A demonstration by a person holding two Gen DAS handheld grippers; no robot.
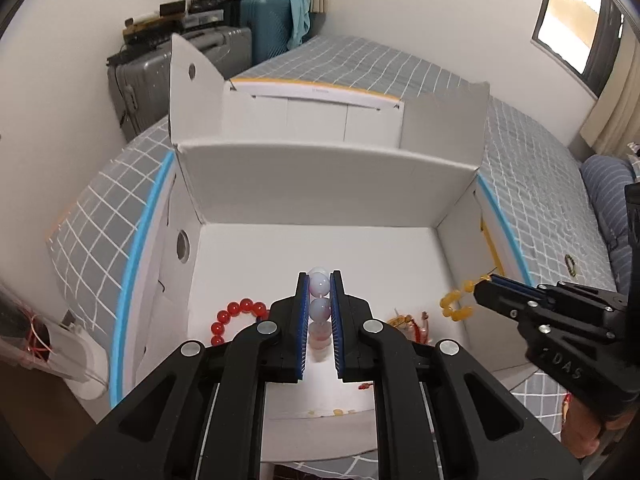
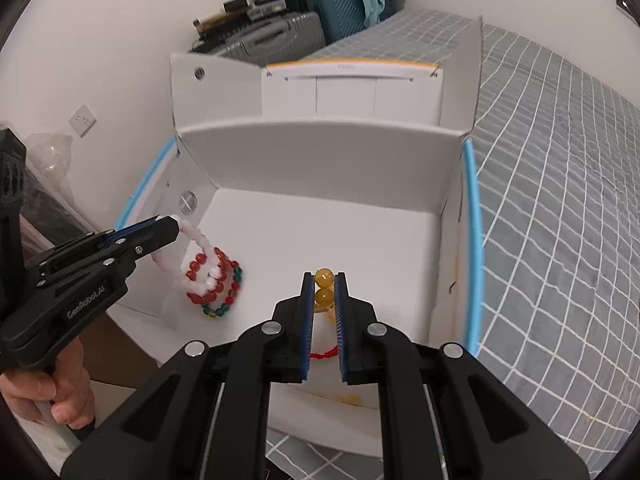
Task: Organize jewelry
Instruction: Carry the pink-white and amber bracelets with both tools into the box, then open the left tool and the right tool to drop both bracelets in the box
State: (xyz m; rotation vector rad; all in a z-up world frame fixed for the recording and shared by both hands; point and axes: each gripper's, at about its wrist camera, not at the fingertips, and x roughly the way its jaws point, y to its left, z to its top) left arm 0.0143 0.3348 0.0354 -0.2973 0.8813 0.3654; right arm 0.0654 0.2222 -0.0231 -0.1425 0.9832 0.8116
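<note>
**Around your workspace**

You have a bed with a grey checked cover (image 2: 560,184) spread beneath you. Against the far wall you see a teal suitcase (image 1: 268,26) beside a grey suitcase (image 1: 140,88), with clutter piled on top. A window (image 1: 576,16) glows at your right; a wall socket (image 2: 82,120) sits left.

The side of the left gripper (image 2: 178,229), at about nine o'clock in the right wrist view, carries pale raised lettering that reads "GenRobot.AI". On the right gripper (image 1: 486,280), at about four o'clock in the left wrist view, only "DAS" is readable. A faint mark on the white box (image 2: 348,67) at twelve o'clock is too blurred to read.
</note>
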